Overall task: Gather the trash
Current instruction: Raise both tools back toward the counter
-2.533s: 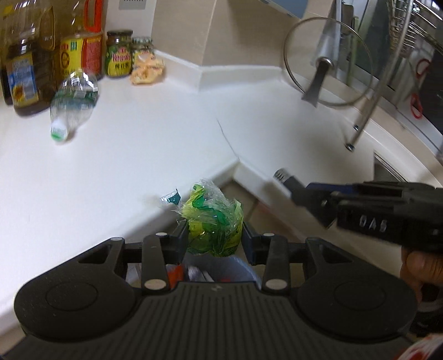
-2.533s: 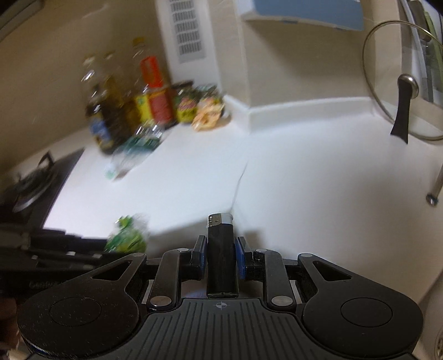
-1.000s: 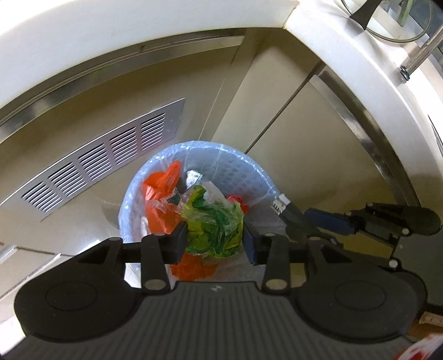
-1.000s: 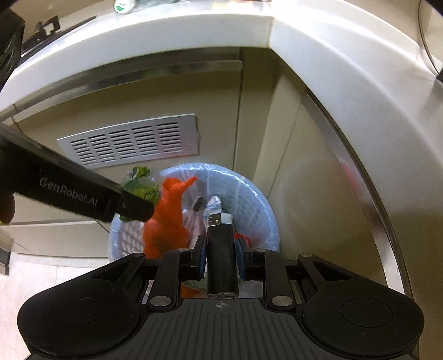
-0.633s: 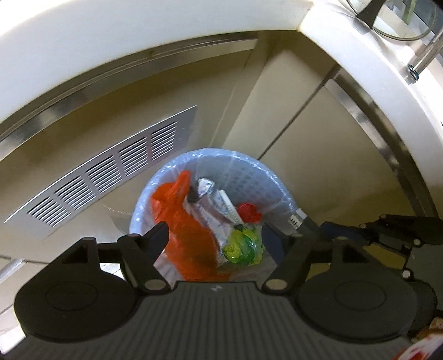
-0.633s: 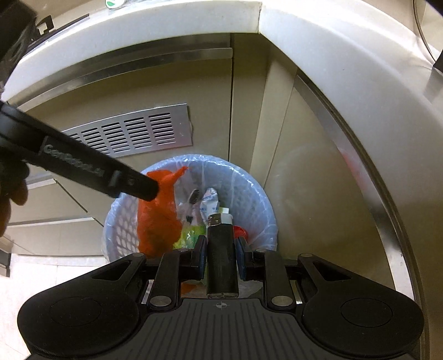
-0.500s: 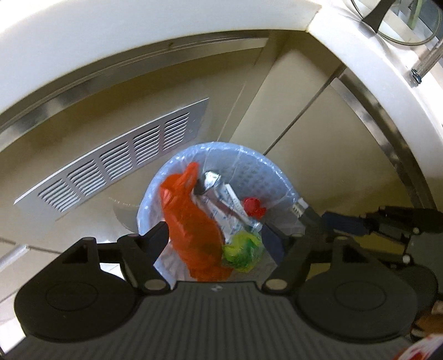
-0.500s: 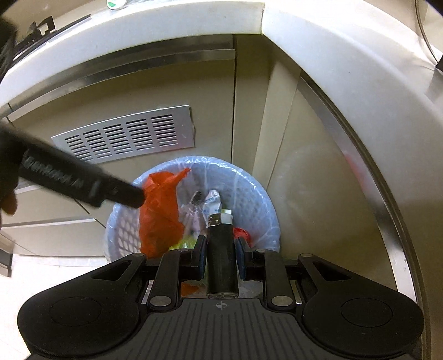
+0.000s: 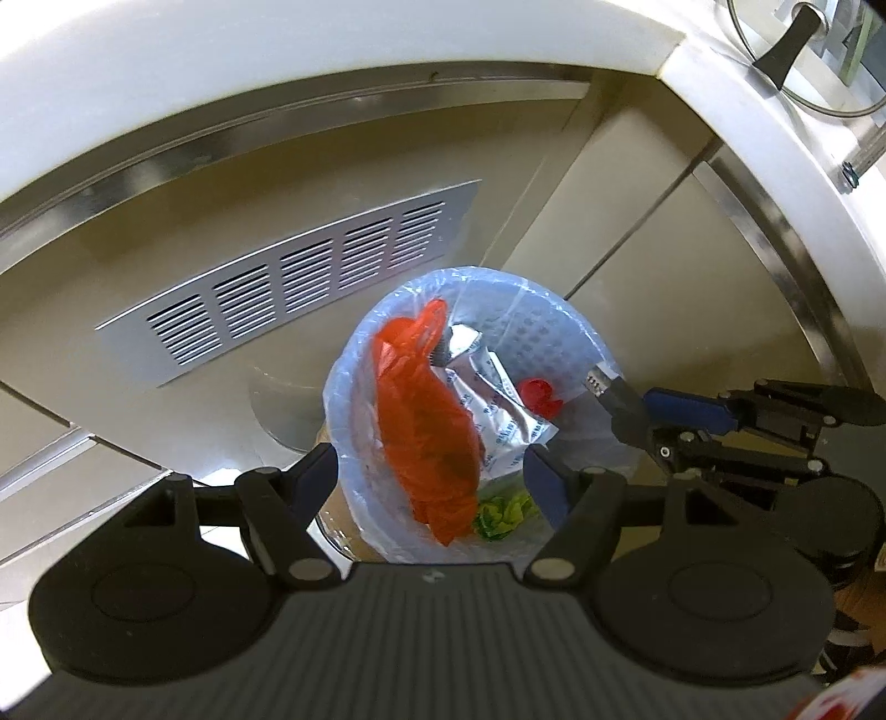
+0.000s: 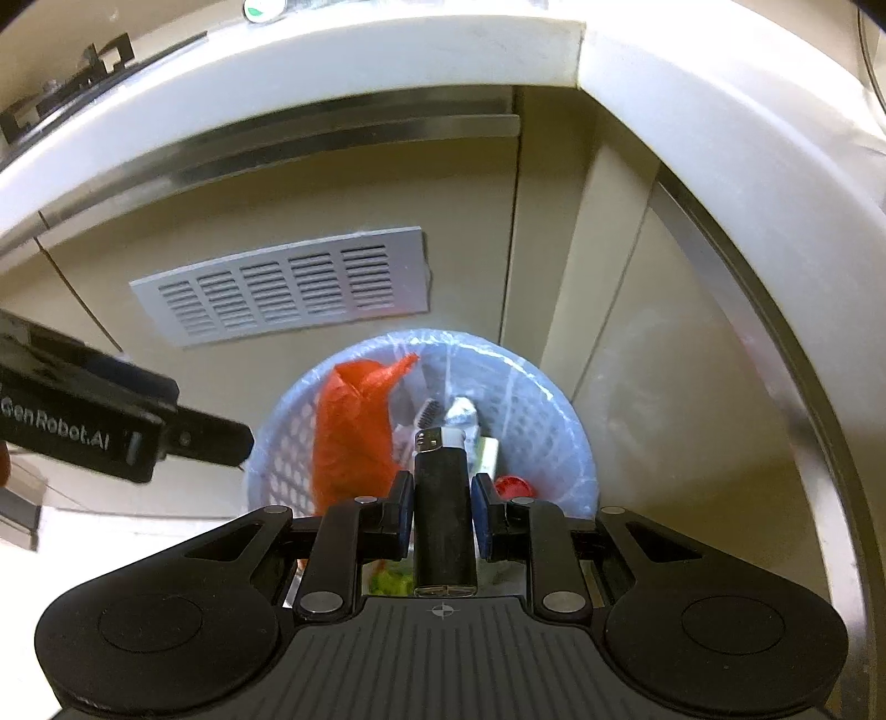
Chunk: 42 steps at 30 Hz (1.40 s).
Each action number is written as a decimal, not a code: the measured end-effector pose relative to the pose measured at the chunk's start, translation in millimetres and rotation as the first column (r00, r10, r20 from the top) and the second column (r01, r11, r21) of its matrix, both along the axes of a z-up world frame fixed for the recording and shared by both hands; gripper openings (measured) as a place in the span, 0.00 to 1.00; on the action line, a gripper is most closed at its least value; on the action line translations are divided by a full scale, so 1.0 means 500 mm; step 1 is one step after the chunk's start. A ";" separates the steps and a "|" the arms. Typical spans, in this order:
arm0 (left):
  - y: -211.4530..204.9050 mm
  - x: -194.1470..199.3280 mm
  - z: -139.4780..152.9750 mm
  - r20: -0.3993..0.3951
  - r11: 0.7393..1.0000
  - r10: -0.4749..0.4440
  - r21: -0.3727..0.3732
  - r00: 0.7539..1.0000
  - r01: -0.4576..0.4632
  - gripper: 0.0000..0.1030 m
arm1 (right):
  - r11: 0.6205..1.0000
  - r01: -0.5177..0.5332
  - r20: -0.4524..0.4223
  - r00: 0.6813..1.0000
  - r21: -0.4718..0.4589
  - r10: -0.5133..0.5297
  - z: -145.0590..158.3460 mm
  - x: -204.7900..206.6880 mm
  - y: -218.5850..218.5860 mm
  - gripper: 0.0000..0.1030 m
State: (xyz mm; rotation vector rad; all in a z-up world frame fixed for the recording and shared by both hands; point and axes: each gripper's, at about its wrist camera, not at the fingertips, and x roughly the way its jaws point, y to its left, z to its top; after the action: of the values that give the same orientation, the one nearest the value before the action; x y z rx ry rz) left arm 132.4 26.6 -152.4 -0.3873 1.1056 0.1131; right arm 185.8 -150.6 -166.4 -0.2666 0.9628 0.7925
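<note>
A round white bin (image 9: 559, 332) with a clear liner stands on the floor below the counter. In it lie an orange plastic bag (image 9: 426, 410), silver wrappers (image 9: 493, 387), a red cap (image 9: 540, 394) and the green-yellow wrapper (image 9: 504, 512). My left gripper (image 9: 432, 471) is open and empty above the bin. My right gripper (image 10: 443, 501) is shut on a black lighter (image 10: 443, 509), held above the bin (image 10: 554, 410). The right gripper and the lighter (image 9: 614, 396) show at the right of the left wrist view. The left gripper (image 10: 221, 437) shows at the left of the right wrist view.
Beige cabinet doors with a grey vent grille (image 9: 288, 277) stand behind the bin. The white counter edge (image 9: 277, 72) curves overhead. A glass pot lid (image 9: 797, 50) stands on the counter at the upper right.
My left gripper opened and the green-yellow wrapper dropped into the bin. Both grippers have since risen a little. The right gripper still holds the lighter.
</note>
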 end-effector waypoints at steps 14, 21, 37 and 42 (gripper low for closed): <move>0.018 -0.021 0.006 0.002 1.000 0.013 0.005 1.000 -0.013 0.69 | 0.999 0.037 -0.025 0.999 0.011 -0.037 -0.001 -0.001 0.007 0.45; 0.014 -0.024 0.025 0.033 1.000 -0.004 0.009 0.999 0.004 0.69 | 0.999 0.031 -0.002 1.000 0.007 -0.031 0.018 -0.010 0.002 0.45; 0.001 -0.039 0.089 0.132 0.999 -0.028 0.027 0.991 0.024 0.69 | 0.998 0.021 0.098 0.995 0.059 -0.027 0.131 -0.035 -0.005 0.49; -0.001 -0.046 0.121 0.177 0.999 -0.035 0.034 0.984 0.029 0.69 | 0.996 0.025 0.123 0.992 0.081 -0.035 0.163 -0.033 -0.005 0.55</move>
State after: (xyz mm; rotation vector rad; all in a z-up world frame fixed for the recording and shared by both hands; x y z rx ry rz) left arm 109.6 26.2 -91.9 -0.3450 0.9328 0.0657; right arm 169.4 -153.1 -84.6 -0.2293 0.8141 0.7762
